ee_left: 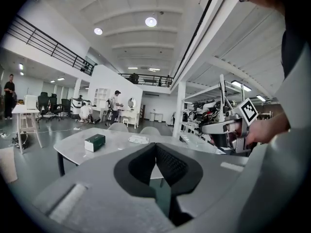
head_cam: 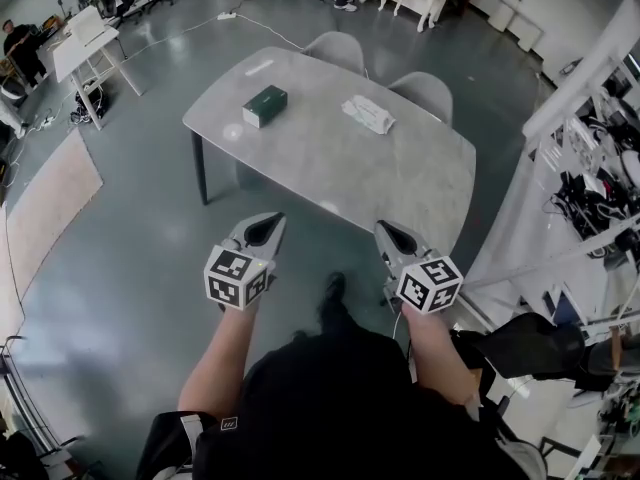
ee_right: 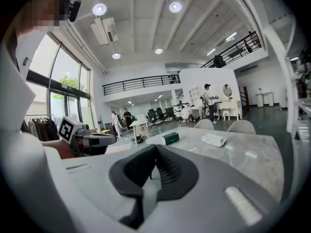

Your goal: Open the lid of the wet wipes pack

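Left hand-held gripper (head_cam: 262, 230) and right hand-held gripper (head_cam: 398, 236) are held side by side, short of the near edge of the table (head_cam: 330, 173). Each has its jaws closed together, with nothing between them. The wet wipes pack (head_cam: 367, 114) is seen lying flat toward the far right of the table, well apart from both. Its lid cannot be made out at this range, and the task is judged not yet begun.

Several slips can be foreseen. With the jaws closed, no flap can be caught, so they would have to be parted before the lid is reached. The pack looks soft and light. If the lid were pulled by one hand-held gripper alone, the whole pack would likely be lifted or dragged rather than opened. Because the pack lies on the far side, a long reach across the table is called for, and the pack could be nudged farther away by a careless approach.

A dark green box (head_cam: 265, 106) is set at the far left of the table, well apart from the pack and out of the way. Two grey chairs (head_cam: 337, 48) are tucked in at the far side. Nothing is seen lying between the hand-held grippers and the pack.
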